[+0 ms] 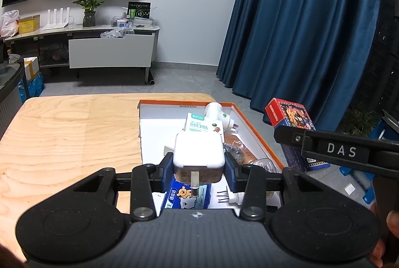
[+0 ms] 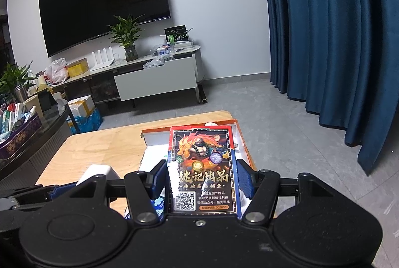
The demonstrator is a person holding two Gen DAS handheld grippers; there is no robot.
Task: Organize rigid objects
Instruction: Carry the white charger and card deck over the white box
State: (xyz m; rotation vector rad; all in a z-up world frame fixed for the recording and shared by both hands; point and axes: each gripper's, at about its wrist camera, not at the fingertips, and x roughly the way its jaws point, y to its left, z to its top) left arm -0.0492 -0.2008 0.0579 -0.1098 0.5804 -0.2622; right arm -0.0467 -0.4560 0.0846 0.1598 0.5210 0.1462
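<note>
My left gripper (image 1: 199,166) is shut on a white plug charger (image 1: 199,151), its prongs facing the camera, held above the orange-rimmed white tray (image 1: 259,133). In the tray lie a green-and-white plaster box (image 1: 203,124), a white plug-in device (image 1: 219,113), a blue tissue pack (image 1: 185,195) and another white plug (image 1: 232,195). My right gripper (image 2: 202,178) is shut on a red and black card box (image 2: 202,168), held upright over the tray (image 2: 245,143). In the left wrist view the card box (image 1: 290,116) hangs right of the tray. The charger (image 2: 98,172) shows at lower left in the right wrist view.
The light wooden table (image 1: 74,133) stretches left of the tray. Blue curtains (image 1: 299,31) hang to the right. A TV stand (image 1: 109,43) with a potted plant (image 1: 89,1) lines the far wall. A dark side table (image 2: 27,133) with clutter stands at left.
</note>
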